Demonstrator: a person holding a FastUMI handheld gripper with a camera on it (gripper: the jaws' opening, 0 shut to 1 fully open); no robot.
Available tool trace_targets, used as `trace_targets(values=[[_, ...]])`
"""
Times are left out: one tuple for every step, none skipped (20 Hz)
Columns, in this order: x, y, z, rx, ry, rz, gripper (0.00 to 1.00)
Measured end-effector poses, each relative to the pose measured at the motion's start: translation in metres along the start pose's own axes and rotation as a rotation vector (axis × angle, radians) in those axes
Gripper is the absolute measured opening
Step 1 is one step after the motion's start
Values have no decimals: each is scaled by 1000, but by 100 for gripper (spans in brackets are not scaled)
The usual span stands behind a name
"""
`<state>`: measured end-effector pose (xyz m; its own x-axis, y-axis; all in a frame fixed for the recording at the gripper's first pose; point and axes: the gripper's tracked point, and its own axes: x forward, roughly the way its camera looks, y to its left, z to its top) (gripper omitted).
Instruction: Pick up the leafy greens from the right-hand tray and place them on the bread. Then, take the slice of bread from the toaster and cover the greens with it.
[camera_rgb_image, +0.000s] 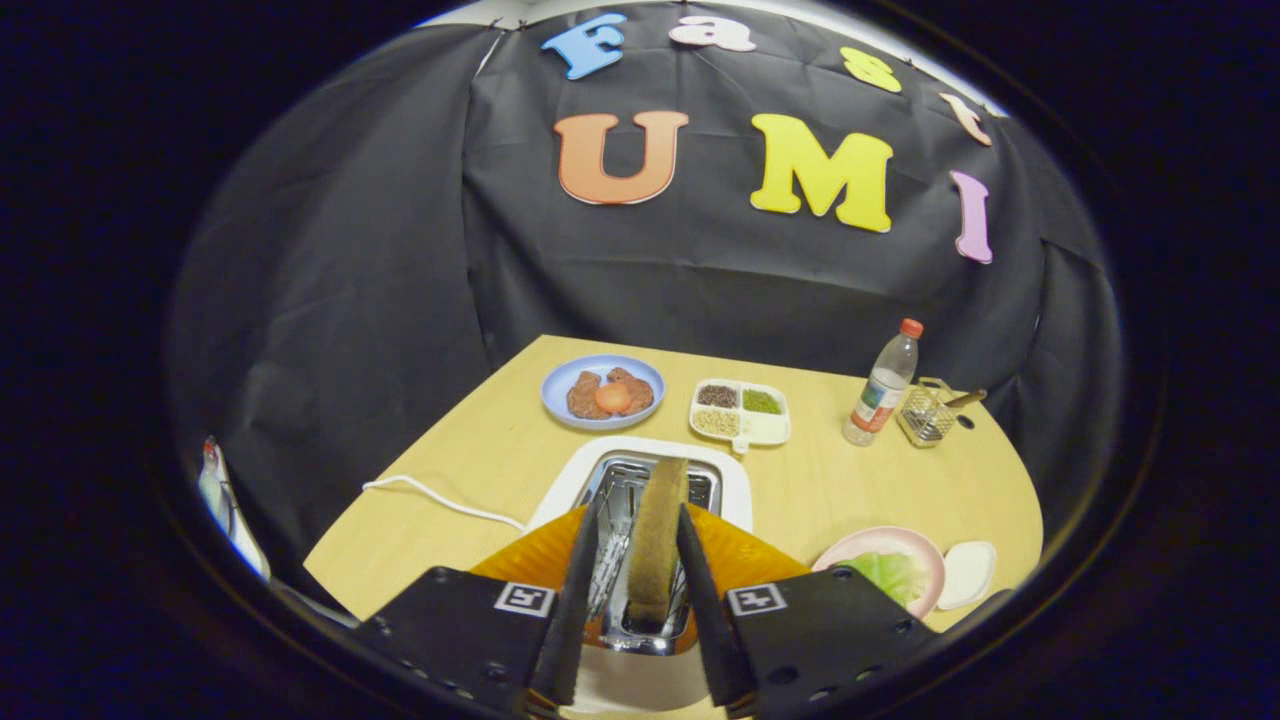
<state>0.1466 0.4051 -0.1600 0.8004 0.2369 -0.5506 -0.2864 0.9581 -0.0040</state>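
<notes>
A brown slice of bread (657, 540) stands upright in the slot of the white toaster (735, 480). My gripper (640, 510) is over the toaster with one black finger on each side of the slice. The right finger (700, 590) lies against the bread, while a thin gap of slot shows between the slice and the left finger (578, 600). To the right of my fingers, the leafy greens (888, 575) lie on a pink plate (870, 540). Whatever is under the greens is hidden. A small white tray (968, 572) sits just right of the plate.
Beyond the toaster are a blue plate (560, 405) with meat patties and an orange round piece, and a white divided dish (770, 430) of grains. A water bottle (883, 385) and a wire holder (925, 412) stand far right. A white cord (440, 500) runs left.
</notes>
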Motion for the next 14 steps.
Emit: trace_targets(values=[[-1, -2, 2, 4, -6, -13, 40], [0, -4, 3, 8, -8, -20, 32], [-1, -5, 3, 10, -4, -18, 23], [-2, -2, 1, 6, 5, 1, 15], [-5, -4, 2, -6, 9, 3, 15], [-10, -7, 5, -12, 3, 4, 16], [-15, -8, 9, -19, -6, 6, 16], [-20, -10, 15, -23, -19, 7, 15], [-27, -9, 21, -29, -33, 15, 15], [-33, -8, 28, -42, -50, 24, 15], [-42, -9, 35, -50, -72, 19, 15], [-49, -12, 44, -54, -95, 2, 16], [-55, -12, 47, -51, -107, 7, 10], [-62, -10, 49, -34, -108, 16, 5]])
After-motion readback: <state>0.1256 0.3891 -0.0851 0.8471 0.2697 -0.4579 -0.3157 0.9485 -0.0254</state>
